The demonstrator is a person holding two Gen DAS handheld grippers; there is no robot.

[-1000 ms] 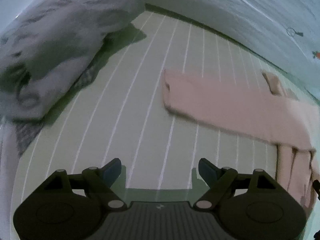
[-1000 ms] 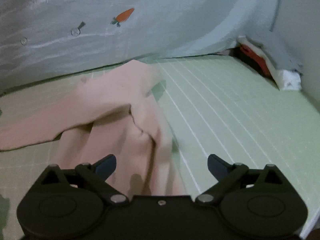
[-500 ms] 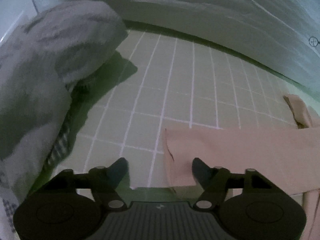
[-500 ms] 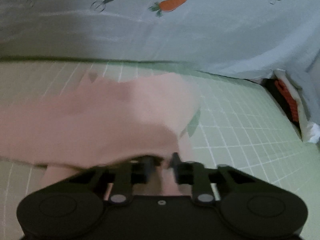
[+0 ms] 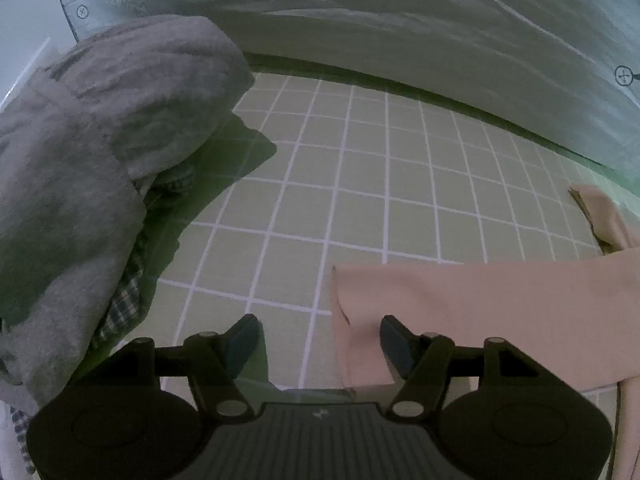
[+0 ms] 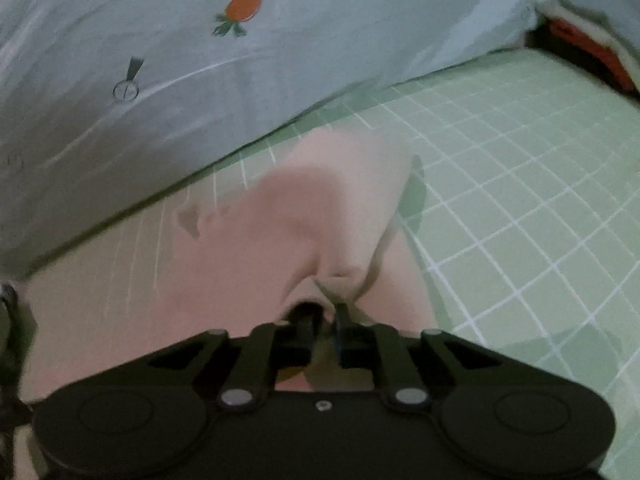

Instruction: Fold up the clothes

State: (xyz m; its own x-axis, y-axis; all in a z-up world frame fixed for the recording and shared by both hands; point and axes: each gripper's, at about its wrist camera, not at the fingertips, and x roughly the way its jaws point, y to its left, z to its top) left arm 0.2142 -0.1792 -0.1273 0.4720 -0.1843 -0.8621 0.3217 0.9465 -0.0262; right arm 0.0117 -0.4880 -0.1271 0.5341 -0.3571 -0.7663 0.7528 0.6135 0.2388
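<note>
A pink garment (image 5: 480, 308) lies on the green gridded mat (image 5: 360, 184). In the left wrist view its end edge sits at the lower right. My left gripper (image 5: 318, 340) is open, low over the mat, with its right finger (image 5: 394, 344) over the cloth's end and its left finger on bare mat. In the right wrist view my right gripper (image 6: 324, 320) is shut on a bunched fold of the pink garment (image 6: 312, 232), which drapes away from the jaws and is lifted a little.
A heap of grey clothes (image 5: 92, 168) with a checked cloth under it lies at the left. A pale quilt with carrot prints (image 6: 240, 40) runs along the back. A dark and red item (image 6: 584, 52) sits at the far right corner.
My left gripper moved down and forward until its fingers straddle the garment's end. My right gripper closed on the pink cloth and has raised it.
</note>
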